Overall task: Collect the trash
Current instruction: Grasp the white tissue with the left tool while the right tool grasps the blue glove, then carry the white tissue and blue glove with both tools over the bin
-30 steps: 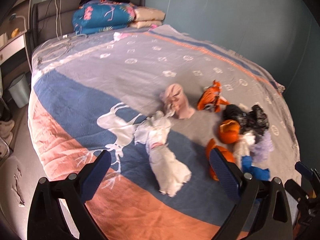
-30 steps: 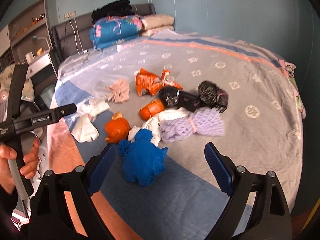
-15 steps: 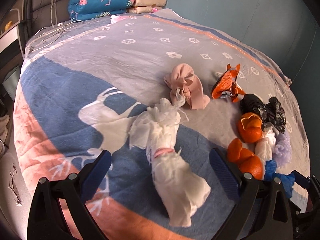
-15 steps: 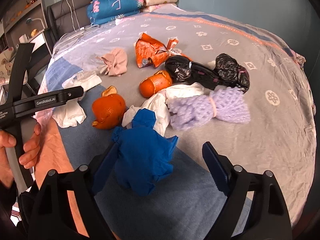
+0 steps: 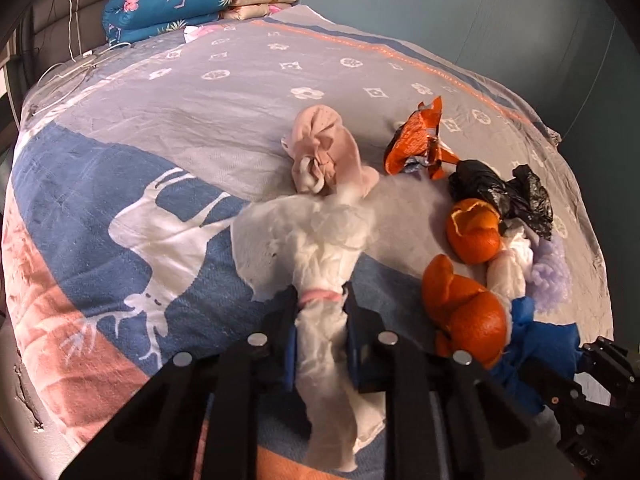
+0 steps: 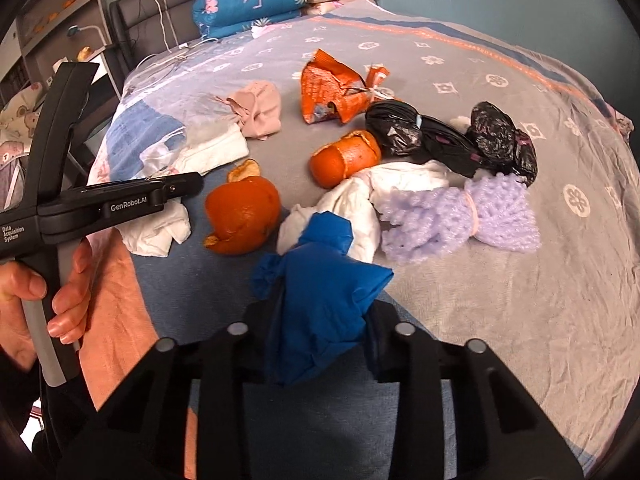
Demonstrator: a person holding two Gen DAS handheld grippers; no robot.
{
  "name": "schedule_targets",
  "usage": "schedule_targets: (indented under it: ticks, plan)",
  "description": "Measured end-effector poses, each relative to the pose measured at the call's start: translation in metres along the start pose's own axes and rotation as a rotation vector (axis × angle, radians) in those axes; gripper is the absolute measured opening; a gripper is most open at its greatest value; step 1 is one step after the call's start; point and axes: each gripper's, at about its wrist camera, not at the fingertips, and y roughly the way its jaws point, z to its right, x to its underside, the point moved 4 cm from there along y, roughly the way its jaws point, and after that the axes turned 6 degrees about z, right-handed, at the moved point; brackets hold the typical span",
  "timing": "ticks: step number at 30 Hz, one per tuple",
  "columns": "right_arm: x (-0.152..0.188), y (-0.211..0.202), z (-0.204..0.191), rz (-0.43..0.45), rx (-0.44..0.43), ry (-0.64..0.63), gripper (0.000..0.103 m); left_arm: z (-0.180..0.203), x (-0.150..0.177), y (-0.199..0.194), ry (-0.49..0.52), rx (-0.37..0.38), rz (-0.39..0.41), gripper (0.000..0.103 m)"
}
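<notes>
Trash lies on a bed. My left gripper (image 5: pixel 320 300) is shut on a white tissue bundle (image 5: pixel 316 248), at its pink band. In the right wrist view my right gripper (image 6: pixel 320 316) has its jaws closing, and its pads press the sides of a blue bag (image 6: pixel 320 280). Beyond the blue bag lie two orange peels (image 6: pixel 244 216) (image 6: pixel 344 156), a white paper wad (image 6: pixel 360 200), a purple foam net (image 6: pixel 452 216), knotted black bags (image 6: pixel 440 140), an orange wrapper (image 6: pixel 332 88) and a pink wad (image 6: pixel 260 110). A hand (image 6: pixel 60 280) holds the left gripper's handle.
The bed carries a grey, blue and salmon blanket (image 5: pixel 120 184). Folded quilts (image 5: pixel 168 0) are stacked at the headboard, with cables beside them. Shelves (image 6: pixel 52 8) stand past the bed's left side. A teal wall runs along the far right edge.
Both grippers dropped toward the bed and their jaws went from wide open to closed, the left around the white bundle, the right around the blue bag.
</notes>
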Motion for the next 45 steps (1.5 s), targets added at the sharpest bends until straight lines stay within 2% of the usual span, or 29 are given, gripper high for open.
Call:
schedule_targets:
  ticks: [3,10,26,37,45]
  plan:
    - [-0.001,-0.005,-0.001,0.015,-0.009,0.005,0.022,0.0,-0.003,-0.009,-0.011,0.022,0.008,0.017]
    - [-0.005,-0.027,0.004,0.045,-0.028,0.035,0.019,0.005,-0.007,-0.037,-0.006,0.038,0.046,0.017]
    - [-0.007,-0.125,0.007,0.144,-0.061,0.045,0.019,0.019,-0.006,-0.099,0.008,0.031,0.118,0.017]
    - [-0.001,-0.189,0.016,0.174,-0.078,0.063,0.019,0.052,-0.006,-0.144,0.048,0.048,0.174,0.017]
    - [0.001,-0.237,0.03,0.229,-0.066,0.063,0.019,0.092,-0.001,-0.171,0.08,0.117,0.204,0.017]
